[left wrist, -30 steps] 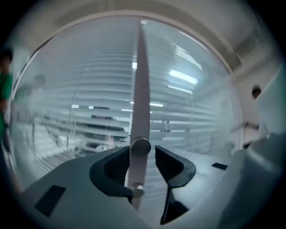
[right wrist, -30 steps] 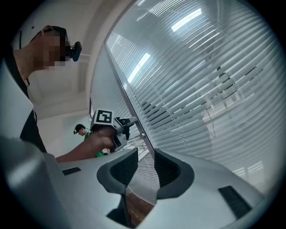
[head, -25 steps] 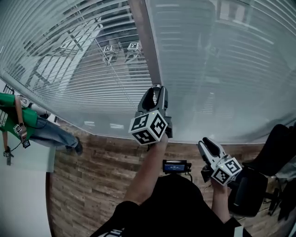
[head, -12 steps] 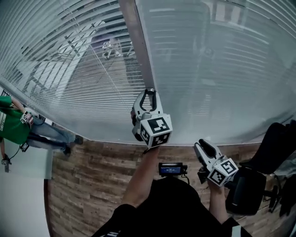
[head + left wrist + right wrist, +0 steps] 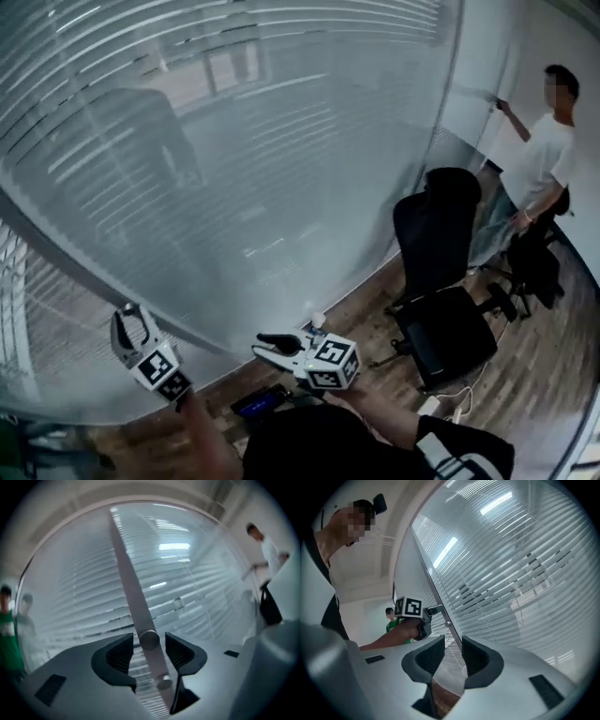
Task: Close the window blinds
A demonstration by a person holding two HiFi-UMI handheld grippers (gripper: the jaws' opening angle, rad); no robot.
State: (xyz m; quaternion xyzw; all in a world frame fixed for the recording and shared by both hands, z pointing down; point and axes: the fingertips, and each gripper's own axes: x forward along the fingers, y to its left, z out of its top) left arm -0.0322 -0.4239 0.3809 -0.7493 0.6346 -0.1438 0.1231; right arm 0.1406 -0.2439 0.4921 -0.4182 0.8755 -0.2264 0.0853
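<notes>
The blinds [image 5: 187,169] hang behind the glass, with gaps showing between some slats. Their round knob [image 5: 149,639] sits on the frame post [image 5: 126,573] between the panes. The left gripper [image 5: 131,317] has just been opening; its jaws stand apart either side of that knob, not pressing it. The right gripper [image 5: 270,344] waits nearby, jaws parted on nothing. It looks like a re-grip between twists: next comes a square pinch on the knob, then a roll.
</notes>
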